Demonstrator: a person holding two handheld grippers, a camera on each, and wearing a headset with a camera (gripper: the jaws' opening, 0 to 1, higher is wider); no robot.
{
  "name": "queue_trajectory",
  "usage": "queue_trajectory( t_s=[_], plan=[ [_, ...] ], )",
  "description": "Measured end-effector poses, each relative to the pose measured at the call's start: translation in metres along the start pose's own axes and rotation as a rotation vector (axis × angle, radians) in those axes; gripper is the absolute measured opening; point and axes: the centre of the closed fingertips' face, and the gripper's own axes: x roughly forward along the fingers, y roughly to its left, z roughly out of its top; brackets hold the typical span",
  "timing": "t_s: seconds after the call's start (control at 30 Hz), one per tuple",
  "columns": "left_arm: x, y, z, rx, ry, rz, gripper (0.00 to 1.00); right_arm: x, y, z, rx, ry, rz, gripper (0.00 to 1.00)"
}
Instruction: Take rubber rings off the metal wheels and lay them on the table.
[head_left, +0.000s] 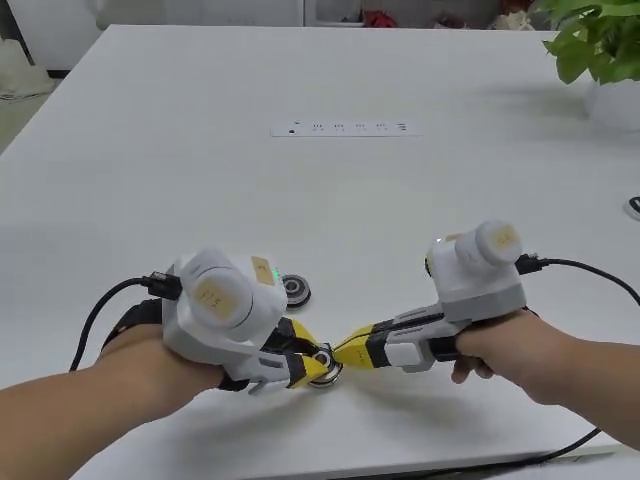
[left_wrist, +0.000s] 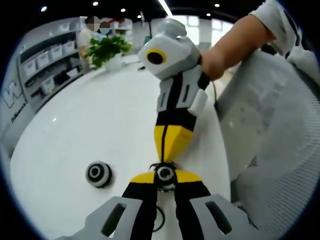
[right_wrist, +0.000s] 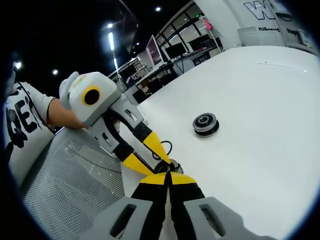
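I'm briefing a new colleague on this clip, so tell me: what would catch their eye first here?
Two yellow-tipped grippers meet tip to tip near the front edge of the table: the left gripper clamps a small wheel, and the right gripper has its shut jaws at that wheel's rim. A second wheel lies alone just behind them, and a plant stands at the far right corner.

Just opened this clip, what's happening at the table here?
A person works two handheld grippers at a white table. The left gripper is clamped on a small metal wheel near the table's front edge. The right gripper is closed at that wheel's rim, apparently pinching its rubber ring to pull it off. A second wheel sits on the table a little farther away, untouched.
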Motion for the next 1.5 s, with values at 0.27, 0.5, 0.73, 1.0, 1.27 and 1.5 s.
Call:
queue_trajectory(
  t_s=[0.27, 0.5, 0.73, 1.0, 1.27, 1.5],
  plan=[
    [0.0, -0.001, 0.001, 0.002, 0.0, -0.002, 0.12, 0.006, 0.017, 0.004, -0.008, -0.008, 0.071, 0.0],
    [0.0, -0.002, 0.0, 0.009, -0.004, -0.005, 0.13, 0.004, 0.01, 0.003, -0.034, -0.007, 0.036, 0.0],
    [0.0, -0.002, 0.0, 0.016, -0.003, -0.02, 0.14, -0.001, 0.001, 0.005, -0.009, -0.028, 0.009, 0.0],
    [-0.007, -0.005, 0.002, 0.016, -0.009, -0.056, 0.19, -0.001, 0.003, 0.007, -0.018, -0.028, 0.016, 0.0],
    [-0.021, -0.008, 0.01, 0.003, -0.053, -0.069, 0.28, -0.005, 0.005, 0.013, -0.006, -0.047, 0.021, 0.0],
    [-0.037, -0.012, 0.01, 0.001, -0.085, -0.069, 0.34, -0.007, 0.009, 0.016, -0.006, -0.054, 0.032, 0.0]
  ],
)
